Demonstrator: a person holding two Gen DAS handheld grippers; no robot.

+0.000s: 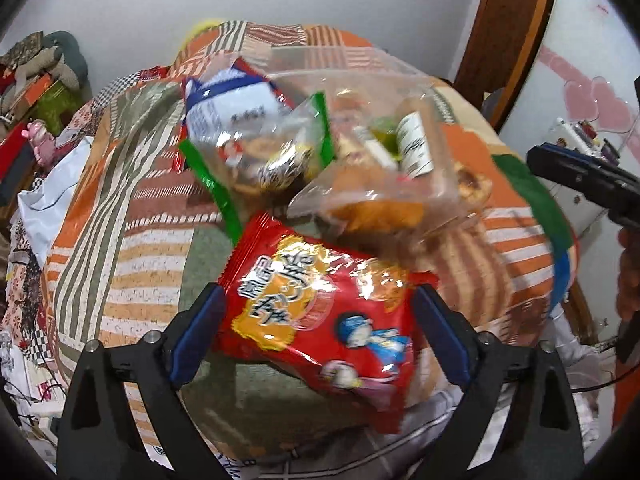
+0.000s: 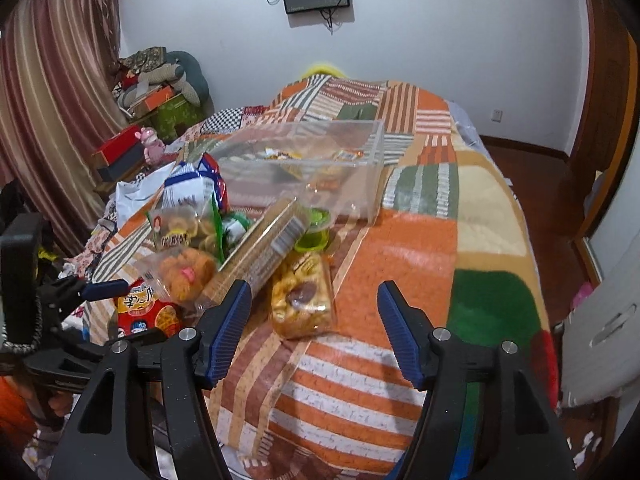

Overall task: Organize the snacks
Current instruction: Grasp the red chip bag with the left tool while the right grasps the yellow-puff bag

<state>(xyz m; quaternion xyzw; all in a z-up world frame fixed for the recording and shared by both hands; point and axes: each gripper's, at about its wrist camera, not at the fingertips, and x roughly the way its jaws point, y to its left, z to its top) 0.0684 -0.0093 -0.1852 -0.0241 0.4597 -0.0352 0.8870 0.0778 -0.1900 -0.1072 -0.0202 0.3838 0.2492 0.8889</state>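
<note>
My left gripper [image 1: 316,312] is shut on a red snack packet [image 1: 320,308], its blue pads touching both sides; the packet is held above the bed. It also shows in the right wrist view [image 2: 144,312]. Beyond lie a green-edged cookie bag [image 1: 260,156], a blue-white bag [image 1: 232,108] and a clear bag of buns [image 1: 380,204]. My right gripper [image 2: 314,304] is open and empty, over a yellow pastry bag [image 2: 302,300]. A long cracker sleeve [image 2: 256,252] and a green jelly cup [image 2: 314,236] lie by a clear plastic box [image 2: 320,160] holding several small snacks.
A patchwork blanket [image 2: 400,248] covers the bed. A pink toy [image 2: 152,144] and a red box [image 2: 120,148] sit at the left. Curtains [image 2: 48,120] hang far left. Piled boxes and cushions [image 2: 160,84] fill the corner. A wooden door frame [image 1: 504,40] stands right.
</note>
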